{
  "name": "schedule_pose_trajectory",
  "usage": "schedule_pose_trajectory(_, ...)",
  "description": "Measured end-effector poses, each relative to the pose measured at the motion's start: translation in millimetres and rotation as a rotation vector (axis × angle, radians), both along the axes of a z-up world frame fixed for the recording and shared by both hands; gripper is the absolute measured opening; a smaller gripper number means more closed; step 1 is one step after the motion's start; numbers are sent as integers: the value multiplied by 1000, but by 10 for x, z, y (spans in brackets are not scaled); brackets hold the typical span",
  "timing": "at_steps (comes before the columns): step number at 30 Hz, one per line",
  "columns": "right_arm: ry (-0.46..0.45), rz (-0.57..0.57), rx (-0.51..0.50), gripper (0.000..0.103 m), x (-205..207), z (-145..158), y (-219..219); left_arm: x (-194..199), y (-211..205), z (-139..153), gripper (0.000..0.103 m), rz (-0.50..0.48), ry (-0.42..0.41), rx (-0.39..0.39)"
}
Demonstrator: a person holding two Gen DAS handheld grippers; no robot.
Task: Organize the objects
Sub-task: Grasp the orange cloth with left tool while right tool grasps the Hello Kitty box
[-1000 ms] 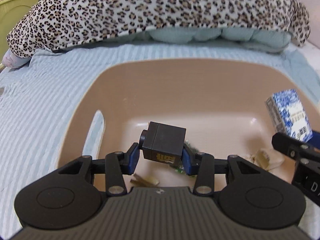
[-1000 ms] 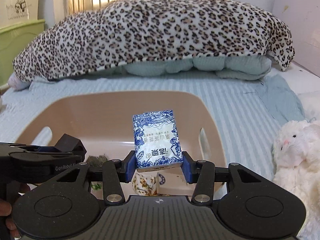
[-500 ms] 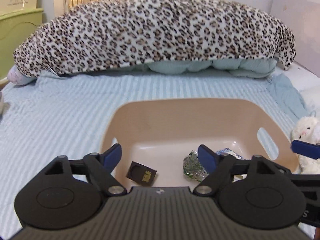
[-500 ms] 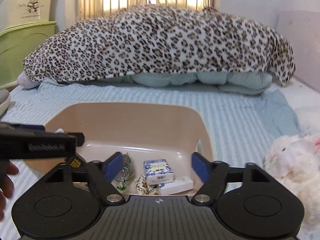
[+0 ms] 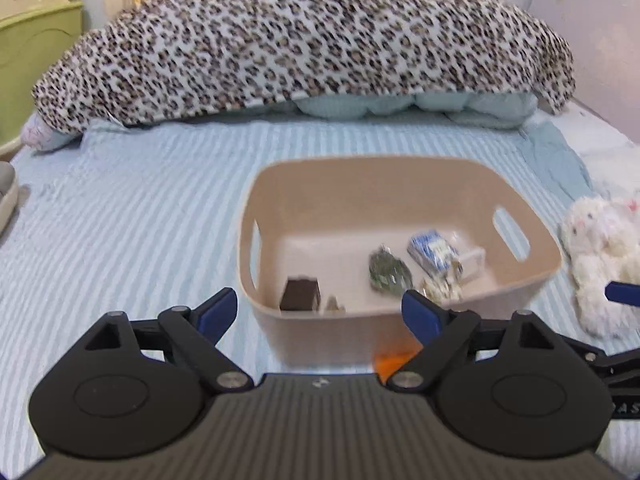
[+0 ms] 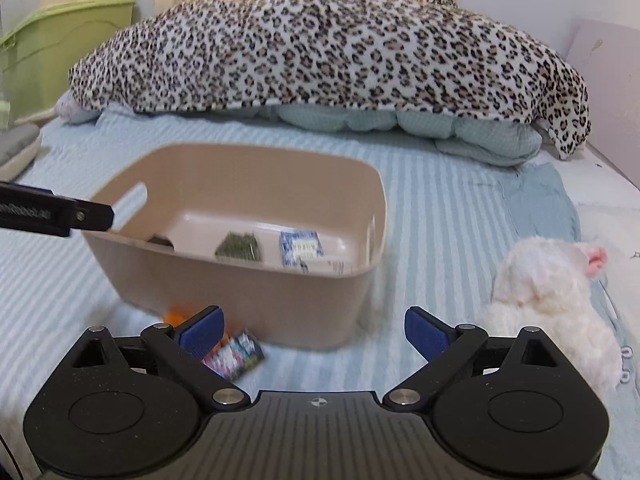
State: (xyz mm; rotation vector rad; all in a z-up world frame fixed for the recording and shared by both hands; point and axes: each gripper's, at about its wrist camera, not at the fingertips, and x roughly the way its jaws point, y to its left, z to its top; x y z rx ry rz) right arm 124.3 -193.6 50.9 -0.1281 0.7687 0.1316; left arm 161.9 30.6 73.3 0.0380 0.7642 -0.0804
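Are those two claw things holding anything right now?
No. Both the left gripper and the right gripper have just been opening, with nothing between their jaws; the small boxes lie in the beige basket.

boxes [image 5: 434, 254] in basin [image 5: 400, 168], plush [image 6: 552, 292] right

right gripper [image 6: 314, 330] fingers spread, empty | beige bin [image 6: 224, 276] ahead | packet [image 6: 236, 354] beside bin

So the tan plastic bin [image 5: 400, 196] sits upright mid-bed on the striped sheet. Inside: a dark brown box [image 5: 301, 294] at the near-left corner, a crumpled green foil packet [image 5: 389, 272] in the middle, and a blue-and-white patterned box [image 5: 434, 254] lying toward the right wall beside a small white box [image 5: 472, 261]. Outside, against the bin's near wall, lie an orange thing [image 6: 178, 315] and a colourful little packet [image 6: 236, 354].
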Motion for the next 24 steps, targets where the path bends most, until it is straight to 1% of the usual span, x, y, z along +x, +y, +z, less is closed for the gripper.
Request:
schedule_pose_trajectory(4,46,16,-23,99,-26,-113,-23,-61,-47,-171,90,-20,68,49)
schedule_pose_trajectory(7,75,26,-34,99,-29,-191,-14,-46,-35,-322,90,-18,111,67)
schedule_pose_trajectory(12,126,52,-52,99,5,-349,69,81,-5,-604,90,-8,195,71)
schedule_pose_trajectory(15,145,71,-71,99,32,-442,130,139,-28,-753,90,-9,227,73)
schedule_pose_trajectory(21,202,97,-67,99,148,-651,209,258,-58,-943,90,0,259,14)
schedule_pose_trajectory(24,231,110,-66,99,200,-754,243,283,-97,-942,90,-7,243,-25)
